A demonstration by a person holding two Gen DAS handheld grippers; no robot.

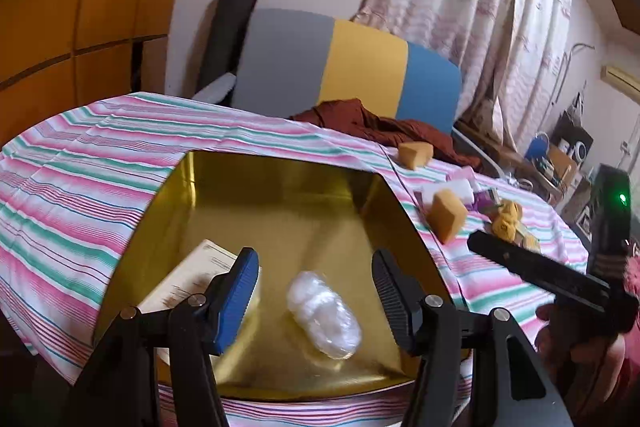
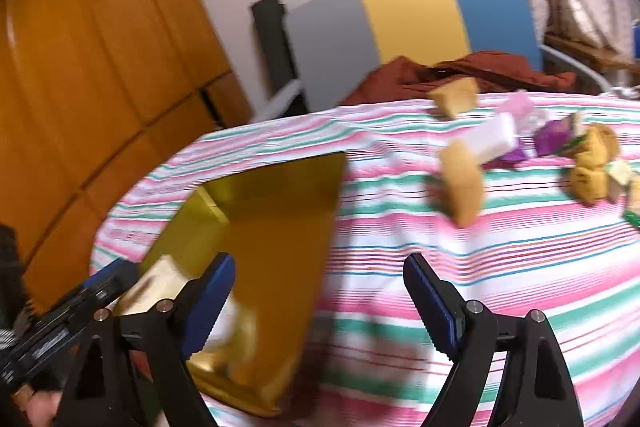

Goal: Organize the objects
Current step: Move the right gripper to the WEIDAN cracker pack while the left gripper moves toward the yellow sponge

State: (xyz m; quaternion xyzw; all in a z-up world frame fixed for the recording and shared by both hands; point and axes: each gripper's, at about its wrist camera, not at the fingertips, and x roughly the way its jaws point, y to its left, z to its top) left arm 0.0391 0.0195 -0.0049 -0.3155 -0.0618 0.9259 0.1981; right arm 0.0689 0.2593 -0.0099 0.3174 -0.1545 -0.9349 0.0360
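now my left tongs (image 1: 316, 297) hang open over the shiny gold metal tray (image 1: 280, 195) on the pink-and-green striped tabletop (image 1: 80, 163); a clear crinkled plastic packet (image 1: 323, 313) lies below the gap, a cream cardboard box (image 1: 192, 279) beside it. my right tongs (image 2: 318, 301) gape empty, tan sponge blocks (image 2: 464, 183) beyond.

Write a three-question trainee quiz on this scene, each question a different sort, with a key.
1. True or false: the clear plastic packet lies inside the gold tray.
2. Which lies nearest the tray? A) purple packet B) sponge block C) brown cloth
3. Fill in: the left gripper hovers open over the ____.

Key: 1 true; 2 B; 3 tray.
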